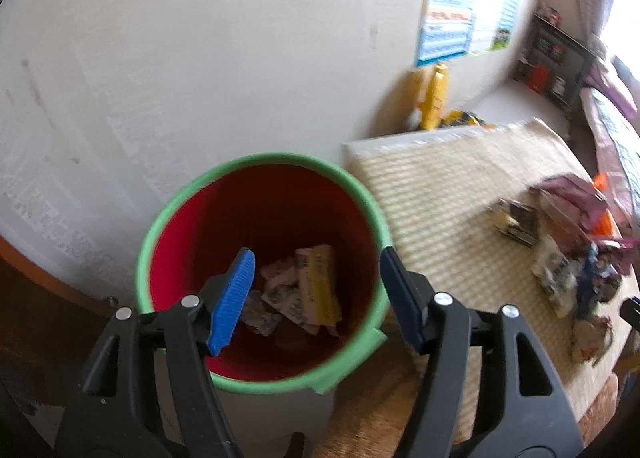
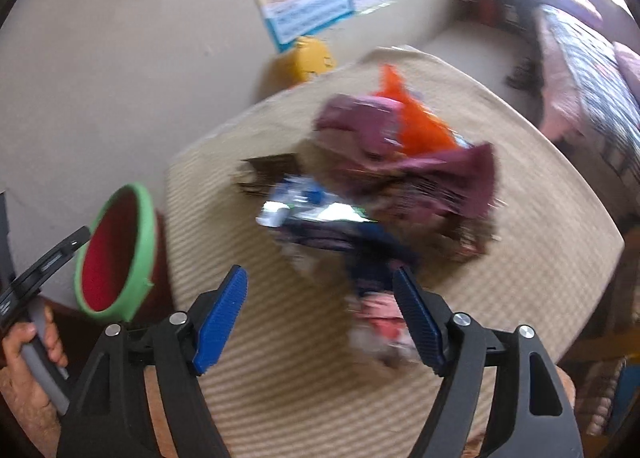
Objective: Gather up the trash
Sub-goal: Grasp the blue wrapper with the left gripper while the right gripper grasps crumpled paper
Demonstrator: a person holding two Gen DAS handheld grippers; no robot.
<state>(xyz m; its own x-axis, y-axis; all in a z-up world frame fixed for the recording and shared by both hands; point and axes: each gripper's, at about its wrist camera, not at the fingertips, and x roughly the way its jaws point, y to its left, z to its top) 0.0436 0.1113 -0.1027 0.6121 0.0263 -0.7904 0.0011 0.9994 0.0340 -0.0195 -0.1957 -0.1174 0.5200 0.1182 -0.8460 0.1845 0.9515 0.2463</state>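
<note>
**Left tongs empty over the bin, right tongs heading for the heap**

In the left wrist view, the left gripper (image 1: 316, 298) was seen held above the round red bucket with the green rim (image 1: 168, 218), its blue ribbed pads (image 1: 234, 300) set moderately apart with nothing between them. Crumpled paper scraps and a yellow printed wrapper (image 1: 308, 290) were seen lying at the bottom of the bucket. The bucket was placed just off the near left corner of the beige woven mat (image 1: 452, 186), against the pale wall. A heap of mixed wrappers (image 1: 568, 254) was left near the mat's right edge, well apart from the bucket.

In the right wrist view, much blurred, the right gripper (image 2: 320, 318) was pointed down at the mat (image 2: 280, 378), its jaws spread wide and empty. The heap (image 2: 384, 194), with purple, orange and blue-white pieces, was spread across the mat's middle, its nearest pinkish scrap (image 2: 376, 322) lying between the open pads but not clamped. The bucket (image 2: 148, 218) was seen beyond the mat's left edge, beside a hand (image 2: 28, 362) gripping a grey handle.

The step in hand was judged to be a drop-off completed on the left and a fresh pick begun on the right. For the next move, the right jaws would need to be lowered around one loose scrap and closed on it.
</note>
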